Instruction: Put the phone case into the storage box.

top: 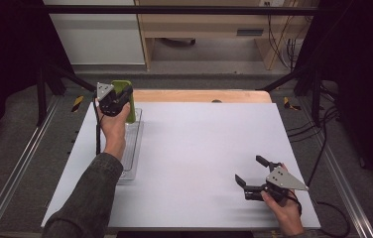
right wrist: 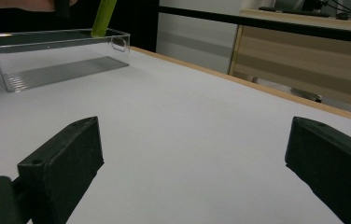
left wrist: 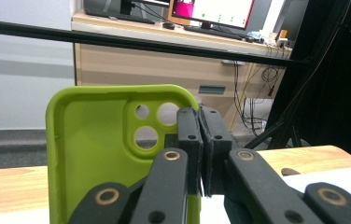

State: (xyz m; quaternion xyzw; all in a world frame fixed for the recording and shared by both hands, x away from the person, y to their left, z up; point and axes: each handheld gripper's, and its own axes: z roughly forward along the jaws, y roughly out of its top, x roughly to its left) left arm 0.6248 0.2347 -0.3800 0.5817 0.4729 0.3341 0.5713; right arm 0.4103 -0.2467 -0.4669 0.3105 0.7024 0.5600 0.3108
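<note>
Green phone case [left wrist: 99, 140] upright, lengthwise vertical

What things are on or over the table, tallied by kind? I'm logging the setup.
Green phone case: 1
Clear plastic bin: 1
Handheld gripper: 2, left gripper and right gripper
Total: 4

My left gripper [top: 112, 99] is raised, its jaws pressed together. My right gripper [top: 254, 174] sits low with its jaws spread wide.
</note>
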